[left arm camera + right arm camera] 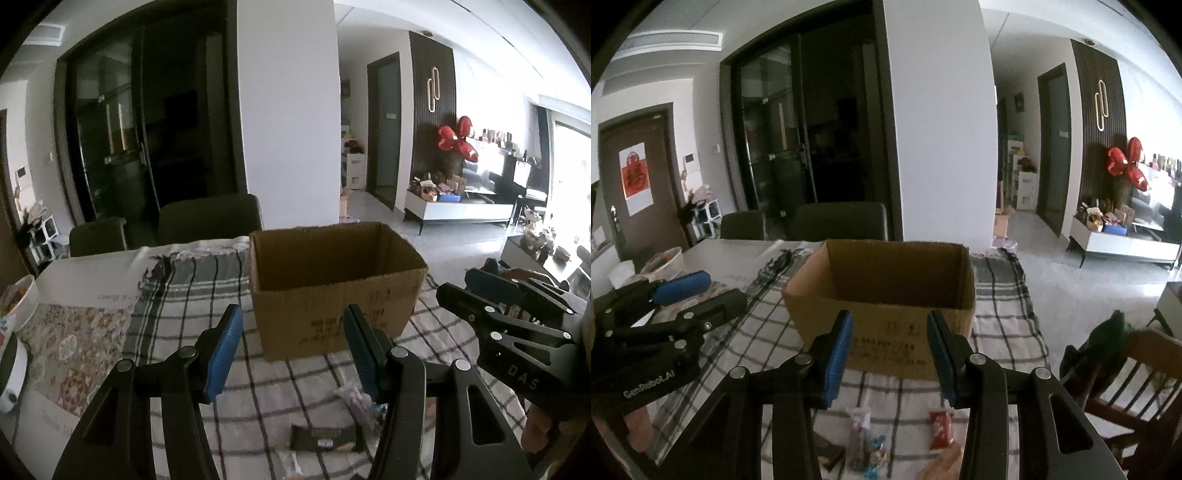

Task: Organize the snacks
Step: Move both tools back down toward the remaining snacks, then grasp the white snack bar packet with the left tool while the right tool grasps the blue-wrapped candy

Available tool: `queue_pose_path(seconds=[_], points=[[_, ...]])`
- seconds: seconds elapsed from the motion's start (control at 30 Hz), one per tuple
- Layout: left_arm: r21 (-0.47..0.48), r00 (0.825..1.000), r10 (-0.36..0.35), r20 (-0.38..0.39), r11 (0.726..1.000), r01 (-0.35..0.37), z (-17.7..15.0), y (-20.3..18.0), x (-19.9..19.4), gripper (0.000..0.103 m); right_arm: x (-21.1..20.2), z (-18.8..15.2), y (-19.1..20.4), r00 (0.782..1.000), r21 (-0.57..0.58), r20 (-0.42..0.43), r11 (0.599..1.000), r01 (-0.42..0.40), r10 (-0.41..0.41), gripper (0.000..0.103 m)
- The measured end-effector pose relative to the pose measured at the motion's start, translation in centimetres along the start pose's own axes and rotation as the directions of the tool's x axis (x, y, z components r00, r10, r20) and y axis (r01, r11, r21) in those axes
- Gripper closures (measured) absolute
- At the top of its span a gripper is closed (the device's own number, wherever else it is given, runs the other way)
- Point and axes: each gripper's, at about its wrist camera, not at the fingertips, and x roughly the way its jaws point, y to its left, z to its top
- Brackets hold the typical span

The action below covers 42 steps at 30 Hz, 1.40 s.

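Observation:
An open brown cardboard box [332, 295] stands on the checked tablecloth; it also shows in the right wrist view [886, 295]. My left gripper [291, 350] is open and empty, held above the cloth just in front of the box. Under it lie a dark snack bar [321, 437] and a clear snack packet [360, 404]. My right gripper [890, 354] is open and empty, also in front of the box. Below it lie a red snack packet [940, 430], a clear packet [860, 435] and a tan packet [942, 465].
A patterned cloth [74, 343] and a white bowl [18, 299] lie to the left. Two dark chairs [210, 218] stand behind the table. A wooden chair [1137, 387] stands at the right. The table's right edge drops to the floor.

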Motion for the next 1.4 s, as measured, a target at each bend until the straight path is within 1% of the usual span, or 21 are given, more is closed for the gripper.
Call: queue_pose_path(seconds=[0.2, 0.33, 0.47, 0.6, 0.8, 0.93, 1.13, 1.3, 1.4], points=[[-0.021, 1.000, 0.015, -0.020, 1.000, -0.015, -2.6, 0.0, -1.3, 0.047, -0.7, -1.7, 0.6, 1.000, -0.009, -0.013, 1.000, -0.005, 0.004, 0.061], [-0.022, 0.999, 0.035, -0.040, 0.999, -0.035, -4.4, 0.0, -1.9, 0.047, -1.1, -3.4, 0.8, 1.000, -0.007, -0.029, 1.000, -0.007, 0.007, 0.061], [-0.023, 0.997, 0.039, -0.064, 0.999, -0.041, -5.9, 0.0, -2.2, 0.047, -1.2, -5.0, 1.2, 0.999, -0.010, -0.045, 1.000, -0.008, 0.007, 0.061], [-0.026, 0.995, 0.055, -0.082, 0.998, -0.058, -7.3, 0.0, -2.4, 0.047, -1.0, -6.5, 1.3, 0.997, 0.001, -0.075, 1.000, -0.026, 0.026, 0.061], [-0.043, 0.993, 0.045, -0.111, 0.998, -0.050, -9.4, -0.1, -2.1, 0.047, -0.4, -8.7, 1.3, 0.991, 0.032, -0.125, 0.999, -0.044, 0.047, 0.061], [-0.062, 0.987, 0.033, -0.158, 0.997, -0.043, -10.9, 0.0, -1.0, 0.047, 0.5, -10.0, 1.2, 0.986, 0.044, -0.163, 0.998, -0.039, 0.046, 0.061], [-0.097, 0.972, 0.016, -0.235, 0.995, -0.040, -12.7, 0.6, 1.1, 0.048, 2.1, -12.0, 1.1, 0.973, 0.056, -0.226, 0.998, -0.037, 0.049, 0.061], [-0.118, 0.959, 0.002, -0.284, 0.992, -0.037, -13.9, 0.9, 2.7, 0.048, 3.2, -12.9, 1.1, 0.966, 0.055, -0.255, 0.998, -0.025, 0.039, 0.061], [-0.120, 0.951, 0.001, -0.310, 0.992, -0.041, -14.5, 0.9, 3.6, 0.051, 4.0, -13.3, 0.9, 0.961, 0.062, -0.273, 0.998, -0.029, 0.044, 0.062]])
